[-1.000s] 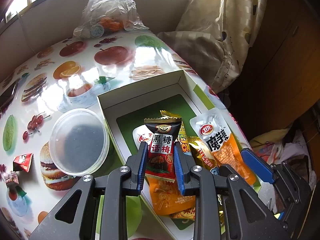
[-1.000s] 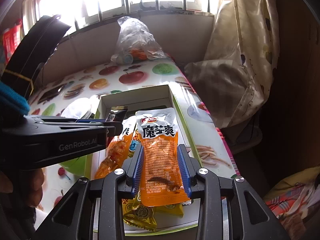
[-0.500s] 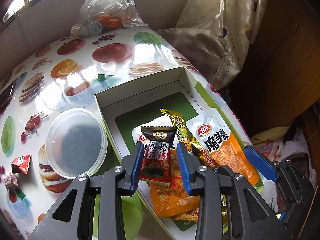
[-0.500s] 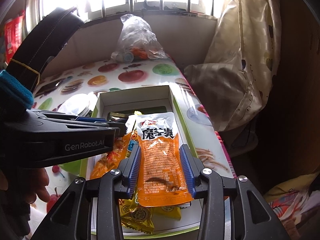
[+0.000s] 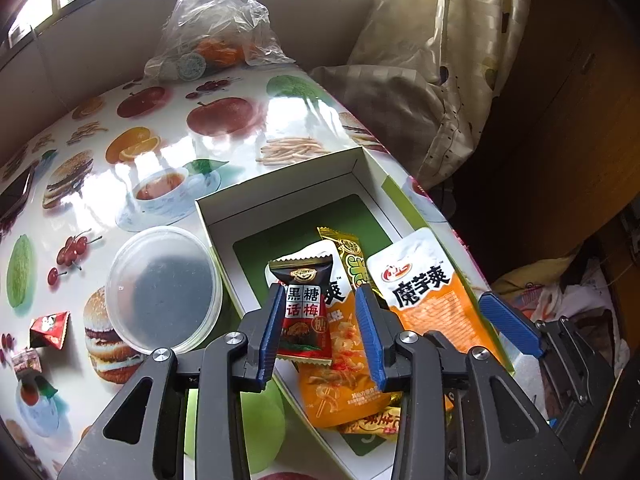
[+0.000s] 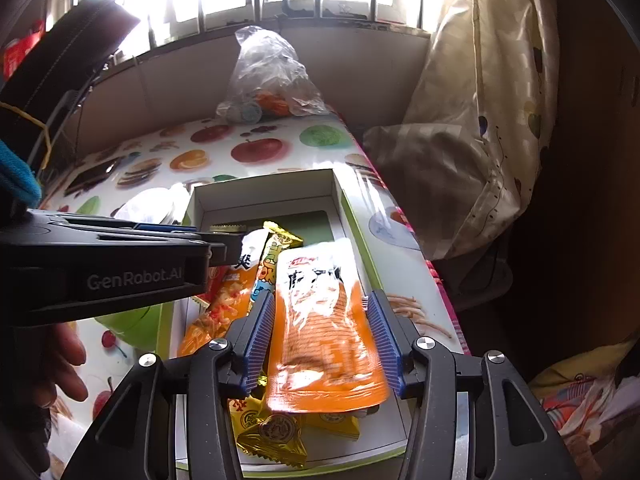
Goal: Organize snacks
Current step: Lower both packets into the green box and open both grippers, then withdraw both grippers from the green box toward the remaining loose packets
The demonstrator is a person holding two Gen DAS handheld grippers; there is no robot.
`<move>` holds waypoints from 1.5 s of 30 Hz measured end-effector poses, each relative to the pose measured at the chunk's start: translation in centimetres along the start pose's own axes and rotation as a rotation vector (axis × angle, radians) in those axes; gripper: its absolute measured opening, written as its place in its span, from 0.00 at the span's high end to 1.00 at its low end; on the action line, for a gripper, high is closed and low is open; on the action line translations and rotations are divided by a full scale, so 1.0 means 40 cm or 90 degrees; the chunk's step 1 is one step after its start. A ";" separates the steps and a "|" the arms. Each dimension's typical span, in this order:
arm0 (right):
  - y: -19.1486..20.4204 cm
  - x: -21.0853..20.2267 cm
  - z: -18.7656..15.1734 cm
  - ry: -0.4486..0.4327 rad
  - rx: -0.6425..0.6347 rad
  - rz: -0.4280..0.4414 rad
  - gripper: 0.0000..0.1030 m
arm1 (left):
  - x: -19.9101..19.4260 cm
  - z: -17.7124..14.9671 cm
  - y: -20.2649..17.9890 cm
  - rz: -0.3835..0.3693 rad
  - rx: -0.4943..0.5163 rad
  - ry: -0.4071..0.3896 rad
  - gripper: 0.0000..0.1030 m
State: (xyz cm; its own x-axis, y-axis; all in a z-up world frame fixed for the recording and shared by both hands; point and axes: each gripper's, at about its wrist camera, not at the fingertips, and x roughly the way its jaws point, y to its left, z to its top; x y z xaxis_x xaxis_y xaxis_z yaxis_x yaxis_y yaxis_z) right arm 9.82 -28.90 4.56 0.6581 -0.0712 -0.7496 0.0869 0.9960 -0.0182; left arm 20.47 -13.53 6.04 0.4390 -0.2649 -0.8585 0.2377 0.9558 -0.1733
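Looking down the left gripper (image 5: 319,294), what's it actually doing with that dark candy packet (image 5: 306,312)? Pinching it or not?

Reply: Not really. Its jaws have just been opening. The packet stands between the blue pads, and the left-hand pad looks like it's right up against the packet's edge, but there's a clear gap on the other side. So spread, no squeeze. The packet sits over the near end of the white box (image 5: 280,192), on top of an orange snack pouch (image 5: 340,372) lying inside it.

OP: And the right gripper (image 6: 321,296)?

Reply: Same deal. Its jaws have just been opening too and are parted wider than the big orange pouch (image 6: 324,340) between them. That pouch is blurred in the right wrist view, so can't tell whether it's touching the pad beside it. It's over the box, above a few gold wrapped candies (image 6: 272,436) at the near end.

OP: Anything else around?

Reply: The box sits on a table (image 5: 168,152) with a fruit-and-burger print. A round clear lid (image 5: 160,292) lies just beside the box's left wall, a small red candy (image 5: 50,328) lies further left, and a clear plastic bag (image 5: 216,28) sits at the far edge by the wall. A bare hand (image 6: 60,364) shows under the left gripper in the right wrist view.
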 end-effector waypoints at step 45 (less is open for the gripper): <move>0.116 -0.137 -0.008 -0.054 0.031 0.039 0.49 | -0.243 -0.168 0.103 0.043 -0.022 -0.115 0.59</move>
State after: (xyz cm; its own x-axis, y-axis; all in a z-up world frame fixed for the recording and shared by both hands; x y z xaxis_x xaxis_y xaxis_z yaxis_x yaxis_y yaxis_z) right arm 6.37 -23.88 8.36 0.7238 -0.0167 -0.6898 0.0796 0.9951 0.0594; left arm 11.37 -6.14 10.45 0.6025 -0.2159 -0.7684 0.1741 0.9751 -0.1375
